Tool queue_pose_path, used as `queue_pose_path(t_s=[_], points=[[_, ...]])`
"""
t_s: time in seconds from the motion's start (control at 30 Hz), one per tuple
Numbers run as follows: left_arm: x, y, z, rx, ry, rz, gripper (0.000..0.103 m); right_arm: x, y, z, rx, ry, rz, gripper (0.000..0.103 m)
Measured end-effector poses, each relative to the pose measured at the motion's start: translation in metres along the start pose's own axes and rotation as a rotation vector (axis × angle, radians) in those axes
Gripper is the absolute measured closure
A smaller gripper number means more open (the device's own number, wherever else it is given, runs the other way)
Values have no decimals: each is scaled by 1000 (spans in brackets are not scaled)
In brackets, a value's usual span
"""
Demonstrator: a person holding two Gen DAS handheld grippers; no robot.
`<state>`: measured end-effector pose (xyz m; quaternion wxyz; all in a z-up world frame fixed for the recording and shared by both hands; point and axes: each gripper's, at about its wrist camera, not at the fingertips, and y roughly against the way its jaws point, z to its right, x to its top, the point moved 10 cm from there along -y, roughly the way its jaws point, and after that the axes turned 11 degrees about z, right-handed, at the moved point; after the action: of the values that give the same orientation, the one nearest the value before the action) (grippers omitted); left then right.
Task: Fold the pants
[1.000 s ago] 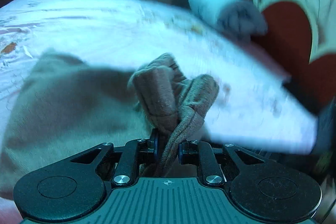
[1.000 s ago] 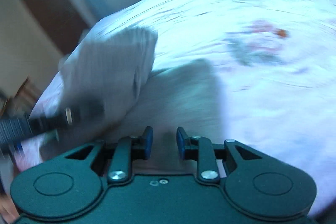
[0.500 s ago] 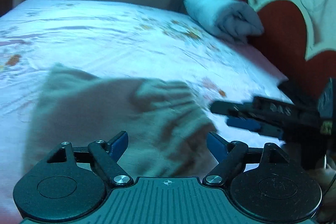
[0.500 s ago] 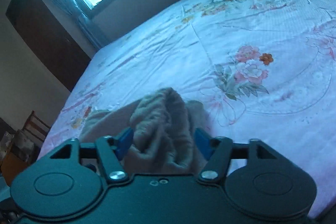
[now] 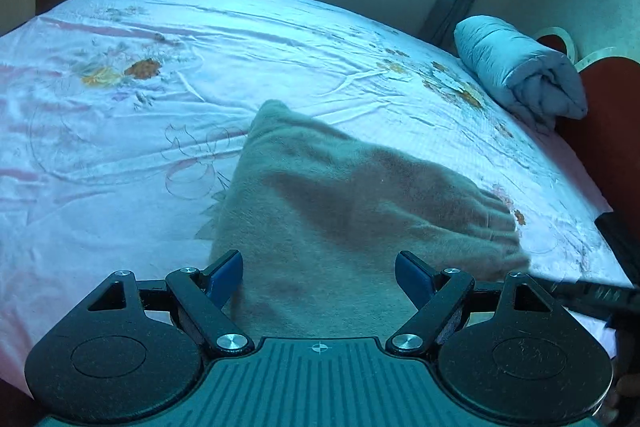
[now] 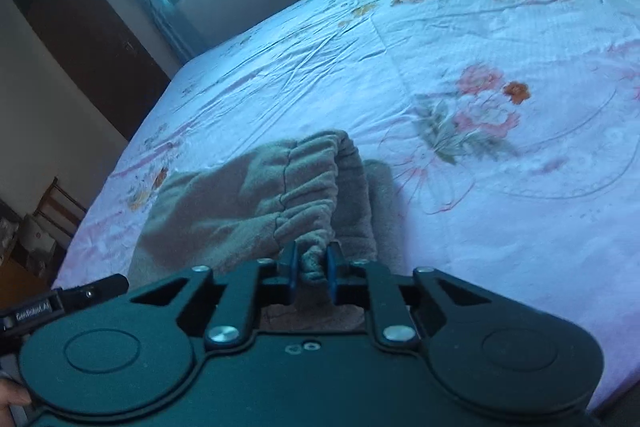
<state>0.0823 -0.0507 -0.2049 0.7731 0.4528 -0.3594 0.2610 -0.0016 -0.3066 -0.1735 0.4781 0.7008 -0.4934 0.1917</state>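
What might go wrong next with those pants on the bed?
The right gripper pinches only a small bunch of the gathered waistband of the pants, so a pull may make it slip out or drag the folded layers apart. The left gripper is open above the cloth and holds nothing down, so the whole pile might slide on the wrinkled bedsheet.

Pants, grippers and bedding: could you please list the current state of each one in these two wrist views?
pants: folded over, lying on the bed, elastic waistband bunched
left gripper: open, above the pants, holding nothing
right gripper: shut on the pants at the waistband
bed sheet: spread out, lightly wrinkled
quilt: rolled up by the headboard
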Motion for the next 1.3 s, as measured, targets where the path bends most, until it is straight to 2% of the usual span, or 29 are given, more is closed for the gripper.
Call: queue_pose_path(t_s=[0.03,0.07,0.13,0.23,0.27,0.4,0.53,0.6,0.67,0.77,0.87,0.97,1.1,1.17,1.23,1.3], points=[[-1,0,1,-2,-3,-2,20,-6,-3,2,-2,9,-36,95],[-1,-1,2,-4,-7,-3,20,-12,-5,6,-5,0,-57,86],[-1,1,3,-5,-8,-2,20,-11,-4,13,-11,-60,-42,72],[0,3,0,-3,-5,-1,20,-12,-6,24,-2,-171,-67,52],[0,3,-1,1,0,-2,20,-15,-7,26,-3,-179,-78,51],[-2,-2,-7,16,22,-20,20,-25,-15,25,52,-277,-114,51],[-4,-7,-9,30,33,-31,20,-31,-32,27,69,-372,-146,49],[-4,-9,-9,34,45,-33,20,-30,-36,25,73,-370,-139,62],[-4,-10,-8,34,42,-36,20,-23,-30,16,75,-297,-101,79],[-4,-13,-6,35,37,-49,20,-10,-17,3,75,-211,-32,82],[-3,-14,-2,35,22,-62,20,5,-4,-6,83,-182,30,82],[-4,-18,2,36,-4,-77,20,12,6,-5,85,-170,53,82],[-6,-24,5,63,-53,-96,19,-7,-1,25,12,-199,14,82],[-8,-28,8,74,-81,-110,19,-24,-8,36,-17,-199,-8,77],[-10,-31,10,86,-115,-123,17,-28,-10,37,-30,-189,-4,75],[-9,-31,14,87,-134,-125,16,-25,-8,35,-42,-161,-16,68]])
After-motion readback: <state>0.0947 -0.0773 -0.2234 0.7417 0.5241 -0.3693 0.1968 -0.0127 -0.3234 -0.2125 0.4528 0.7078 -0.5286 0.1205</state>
